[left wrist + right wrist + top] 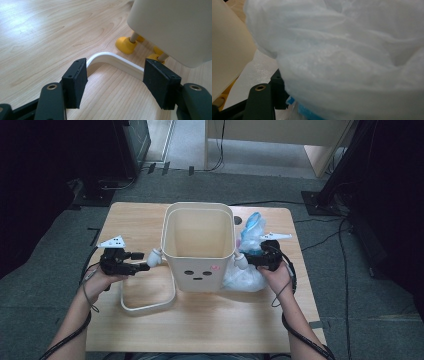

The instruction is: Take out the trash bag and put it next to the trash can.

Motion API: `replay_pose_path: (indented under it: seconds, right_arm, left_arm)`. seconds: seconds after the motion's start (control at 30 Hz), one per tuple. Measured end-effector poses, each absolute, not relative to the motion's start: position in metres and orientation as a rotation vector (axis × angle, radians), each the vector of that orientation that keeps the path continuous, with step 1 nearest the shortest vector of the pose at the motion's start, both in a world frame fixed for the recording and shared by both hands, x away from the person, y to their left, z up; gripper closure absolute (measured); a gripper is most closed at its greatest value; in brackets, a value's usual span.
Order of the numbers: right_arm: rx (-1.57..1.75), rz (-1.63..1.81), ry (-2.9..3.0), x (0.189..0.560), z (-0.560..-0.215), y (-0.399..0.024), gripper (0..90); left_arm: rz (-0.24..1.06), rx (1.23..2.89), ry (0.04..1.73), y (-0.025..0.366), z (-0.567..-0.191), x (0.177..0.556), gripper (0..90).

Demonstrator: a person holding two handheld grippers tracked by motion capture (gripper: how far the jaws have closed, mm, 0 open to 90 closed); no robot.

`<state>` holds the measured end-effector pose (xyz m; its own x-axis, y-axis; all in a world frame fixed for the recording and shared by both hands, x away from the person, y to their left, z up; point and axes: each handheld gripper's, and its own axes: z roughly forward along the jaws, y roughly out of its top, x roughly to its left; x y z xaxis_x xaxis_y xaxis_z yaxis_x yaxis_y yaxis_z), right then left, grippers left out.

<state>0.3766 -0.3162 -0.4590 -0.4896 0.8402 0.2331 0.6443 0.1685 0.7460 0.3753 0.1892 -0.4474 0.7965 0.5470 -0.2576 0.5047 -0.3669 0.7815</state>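
— Where's the crumpled translucent plastic bag (247, 265)?

— By the tabletop's right edge, beside the cream bin (199, 245). It drapes over my right tongs (250, 259); I cannot tell their jaws.

— Left tongs (115, 82)?

— Apart, straddling the white plastic ring (117, 62).

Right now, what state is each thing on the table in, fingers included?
Cream bin: upright on its yellow feet, open at the top, nothing visible inside.
White ring frame: off the bin, lying flat on the table.
Plastic bag: crumpled, beside the bin.
Left gripper: fingers open, astride the frame's corner, not pressing it.
Right gripper: in the bag's folds; grip cannot be told.
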Motion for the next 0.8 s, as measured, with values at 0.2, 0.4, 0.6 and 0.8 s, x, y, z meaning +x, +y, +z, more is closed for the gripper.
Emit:
replay_pose_path:
  seconds: [0.2,0.4,0.6,0.8]
  right_arm:
    - [1.425,1.190,2.231,0.377,-0.462,-0.313,34.0]
    - [1.453,1.195,2.235,0.380,-0.465,-0.311,33.4]
    - [1.451,1.171,2.243,0.383,-0.466,-0.310,32.0]
    - [1.459,1.180,2.241,0.383,-0.467,-0.312,31.2]
  left_arm:
    - [0.074,2.039,0.785,0.194,-0.451,0.376,35.3]
    - [0.090,2.020,0.806,0.204,-0.454,0.378,35.2]
    - [0.110,1.994,0.847,0.216,-0.459,0.380,35.2]
    - [0.129,1.982,0.864,0.223,-0.462,0.381,35.0]
